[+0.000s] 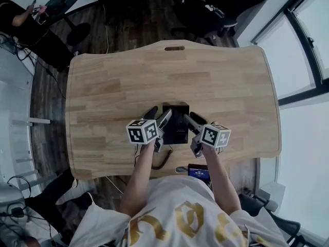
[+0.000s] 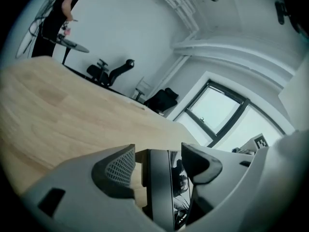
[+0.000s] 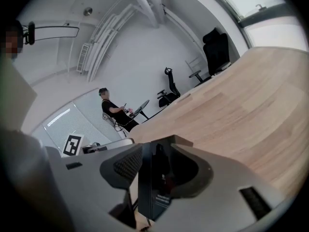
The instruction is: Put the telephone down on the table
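Tabletop of pale wood [image 1: 154, 71] fills the head view. The black telephone [image 1: 176, 123] is over its near half, close to the person's side, flanked by the two grippers (each gripper view meets it edge-on). The left gripper [image 1: 160, 118] has its jaws wide about one side of the telephone, with bare wood showing between one pad [image 2: 120, 164] and the black edge. The right gripper [image 1: 192, 122] seems to pinch the opposite side, with no gap visible at its pads. A coiled cord [image 1: 162, 161] trails at the table's near edge.
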`<action>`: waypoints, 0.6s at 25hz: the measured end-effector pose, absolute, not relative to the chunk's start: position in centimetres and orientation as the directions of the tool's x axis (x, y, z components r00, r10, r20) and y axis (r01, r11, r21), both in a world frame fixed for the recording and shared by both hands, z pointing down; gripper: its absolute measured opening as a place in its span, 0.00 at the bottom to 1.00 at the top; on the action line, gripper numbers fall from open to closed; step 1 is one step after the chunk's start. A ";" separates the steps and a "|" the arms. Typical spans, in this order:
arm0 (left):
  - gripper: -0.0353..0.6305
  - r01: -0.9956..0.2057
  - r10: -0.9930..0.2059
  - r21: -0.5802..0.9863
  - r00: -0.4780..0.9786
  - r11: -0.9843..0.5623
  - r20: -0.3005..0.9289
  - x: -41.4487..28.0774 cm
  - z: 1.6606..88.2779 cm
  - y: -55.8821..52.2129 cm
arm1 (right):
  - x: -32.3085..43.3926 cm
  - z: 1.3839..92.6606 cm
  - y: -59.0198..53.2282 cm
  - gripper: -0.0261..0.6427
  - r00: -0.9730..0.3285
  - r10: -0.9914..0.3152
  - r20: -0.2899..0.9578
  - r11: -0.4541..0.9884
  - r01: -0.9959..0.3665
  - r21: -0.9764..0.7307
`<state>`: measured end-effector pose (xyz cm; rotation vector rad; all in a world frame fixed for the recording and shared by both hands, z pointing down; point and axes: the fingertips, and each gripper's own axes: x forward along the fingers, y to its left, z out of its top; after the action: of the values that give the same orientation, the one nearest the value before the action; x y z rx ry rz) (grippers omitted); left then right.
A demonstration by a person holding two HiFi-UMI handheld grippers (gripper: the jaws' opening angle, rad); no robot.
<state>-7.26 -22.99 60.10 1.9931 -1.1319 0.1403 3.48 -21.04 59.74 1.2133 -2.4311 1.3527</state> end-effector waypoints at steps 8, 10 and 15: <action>0.08 -0.832 -0.725 0.414 0.537 -0.371 0.431 -7.7 55.3 -20.7 | 4.4 55.6 -19.5 0.07 -0.576 -0.708 0.409 0.338 -0.785 -0.519; 0.07 -0.846 -0.742 0.368 0.521 -0.386 0.421 -7.9 54.2 -20.1 | 4.7 54.4 -19.1 0.06 -0.557 -0.739 0.379 0.333 -0.791 -0.513; 0.07 -0.857 -0.785 0.348 0.499 -0.381 0.367 -8.8 52.0 -18.1 | 4.9 52.6 -17.2 0.06 -0.543 -0.762 0.353 0.358 -0.808 -0.469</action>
<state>-8.76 -18.13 51.97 2.2521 -1.3480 0.1924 4.86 -17.23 52.56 1.4631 -2.5266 0.9399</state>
